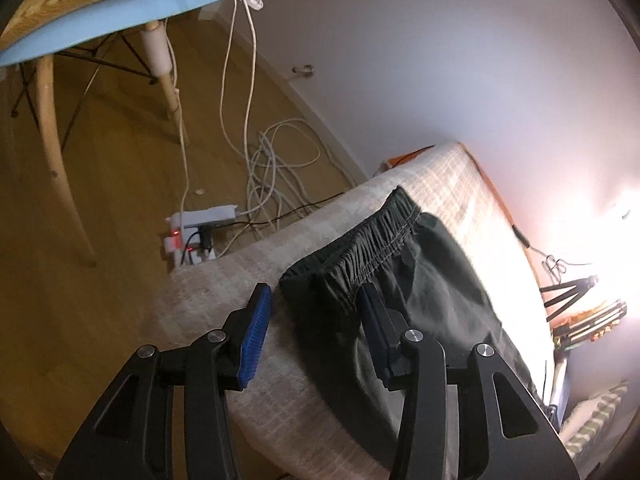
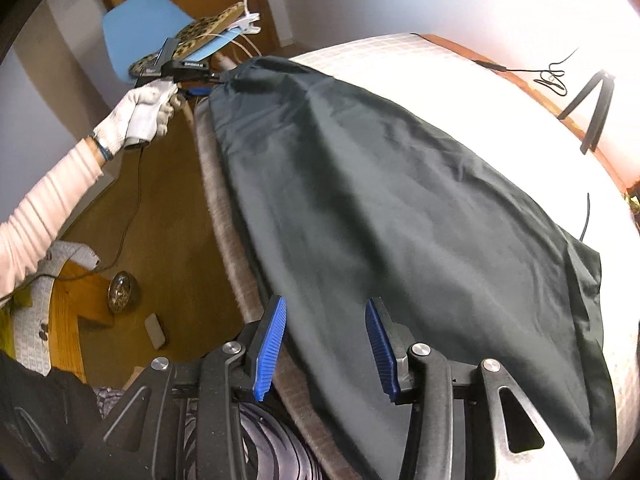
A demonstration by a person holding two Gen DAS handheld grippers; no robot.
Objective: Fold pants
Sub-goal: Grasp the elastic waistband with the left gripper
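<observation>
Dark green pants (image 1: 440,280) with an elastic waistband (image 1: 372,236) lie flat on a cream checked bed cover (image 1: 224,292), close to its edge. My left gripper (image 1: 314,290) hovers open over the waistband's near corner, one blue pad off the cloth's edge and the other above it. In the right wrist view the pants (image 2: 400,200) stretch away along the bed (image 2: 540,128). My right gripper (image 2: 326,302) stands open above the leg end, its pads clear of the cloth. Far off, a gloved hand (image 2: 148,112) holds the left gripper (image 2: 200,80) at the waistband end.
A blue chair (image 1: 120,12) with a leopard-print cushion stands on the wooden floor left of the bed. A power strip (image 1: 196,236) and tangled white cables (image 1: 276,164) lie beside the bed. A black tripod (image 2: 596,100) and cord sit at the bed's far side by the wall.
</observation>
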